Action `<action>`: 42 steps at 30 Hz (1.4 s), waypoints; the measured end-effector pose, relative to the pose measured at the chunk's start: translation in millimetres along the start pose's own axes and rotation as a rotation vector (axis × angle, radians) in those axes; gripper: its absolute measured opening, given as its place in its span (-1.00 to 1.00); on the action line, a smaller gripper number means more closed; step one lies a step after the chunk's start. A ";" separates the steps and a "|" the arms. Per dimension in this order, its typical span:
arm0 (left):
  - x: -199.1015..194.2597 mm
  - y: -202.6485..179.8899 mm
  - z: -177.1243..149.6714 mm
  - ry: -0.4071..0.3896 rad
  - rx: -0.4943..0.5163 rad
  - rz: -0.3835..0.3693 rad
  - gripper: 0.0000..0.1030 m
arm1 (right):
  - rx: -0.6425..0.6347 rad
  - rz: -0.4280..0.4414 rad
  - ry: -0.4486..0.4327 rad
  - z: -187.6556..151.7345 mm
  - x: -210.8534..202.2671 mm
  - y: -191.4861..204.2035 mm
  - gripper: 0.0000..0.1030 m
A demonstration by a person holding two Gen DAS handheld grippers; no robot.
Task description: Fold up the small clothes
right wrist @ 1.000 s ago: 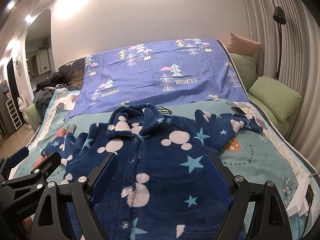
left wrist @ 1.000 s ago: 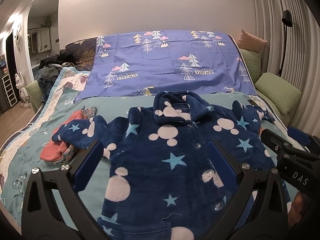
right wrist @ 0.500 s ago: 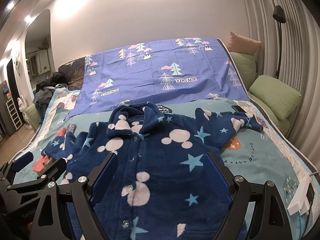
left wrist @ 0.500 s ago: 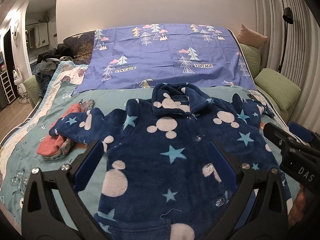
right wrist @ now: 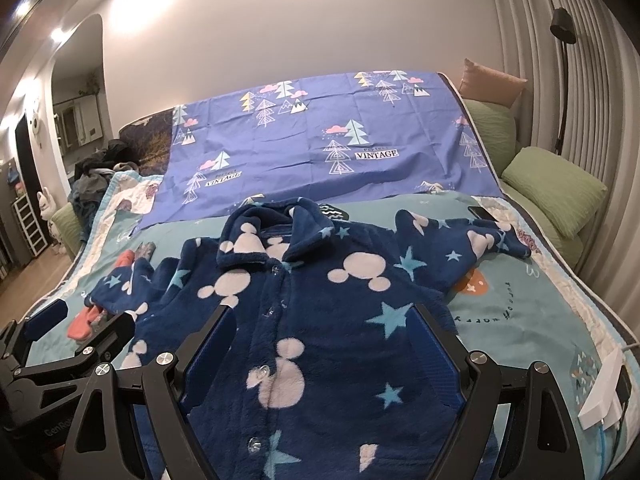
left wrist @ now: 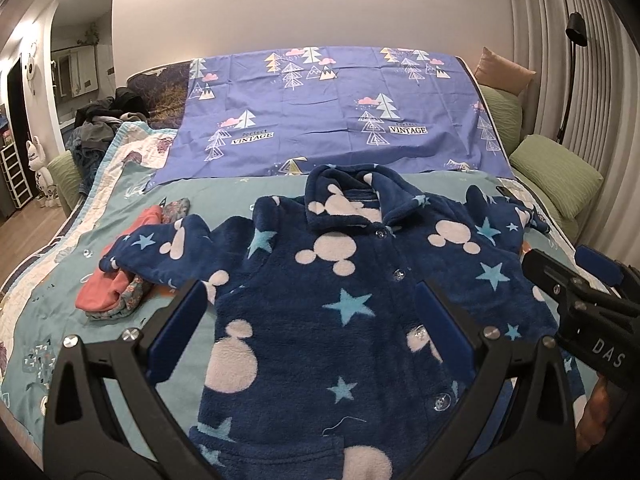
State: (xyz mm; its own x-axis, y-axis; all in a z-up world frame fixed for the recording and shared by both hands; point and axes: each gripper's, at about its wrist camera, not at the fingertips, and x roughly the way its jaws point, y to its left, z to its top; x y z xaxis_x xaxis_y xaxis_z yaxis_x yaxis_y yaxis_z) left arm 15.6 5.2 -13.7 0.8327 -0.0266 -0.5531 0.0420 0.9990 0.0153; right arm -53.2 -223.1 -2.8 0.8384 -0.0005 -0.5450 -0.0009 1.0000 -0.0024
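Observation:
A navy fleece child's jacket (left wrist: 344, 280) with white mouse heads and blue stars lies front up on the bed, buttoned, collar at the far end, sleeves spread to both sides; it also shows in the right wrist view (right wrist: 320, 320). My left gripper (left wrist: 312, 300) is open and empty, held above the jacket's lower front. My right gripper (right wrist: 324, 324) is open and empty above the jacket's lower right part. The right gripper shows at the right edge of the left wrist view (left wrist: 576, 280). The left gripper shows at the left edge of the right wrist view (right wrist: 72, 328).
A teal quilt (left wrist: 224, 200) covers the bed. Folded coral and patterned clothes (left wrist: 116, 280) lie under the jacket's left sleeve. A purple tree-print sheet (left wrist: 332, 108) lies at the bed's far end. Green pillows (right wrist: 556, 188) lie at the right. A white charger (right wrist: 600, 396) lies near the right edge.
Both grippers have shifted slightly to the left over the jacket and stay open. The jacket has not moved.

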 end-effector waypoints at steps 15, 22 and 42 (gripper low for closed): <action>-0.7 1.4 0.2 -0.002 0.002 0.009 0.99 | -0.004 0.000 0.009 -2.2 2.5 3.3 0.72; 0.3 4.1 -0.8 0.000 -0.005 0.011 0.99 | -0.013 0.007 0.017 -1.4 5.8 6.0 0.72; 35.2 60.4 1.0 0.065 -0.130 -0.024 0.99 | -0.060 0.030 0.081 8.3 32.0 27.9 0.72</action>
State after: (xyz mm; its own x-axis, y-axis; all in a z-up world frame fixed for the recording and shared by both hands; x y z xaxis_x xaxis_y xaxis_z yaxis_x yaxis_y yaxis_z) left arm 48.0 64.6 -31.4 0.7949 -0.0526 -0.6045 -0.0138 0.9944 -0.1047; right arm -21.9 -195.2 -13.3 0.7906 0.0272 -0.6117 -0.0606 0.9976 -0.0338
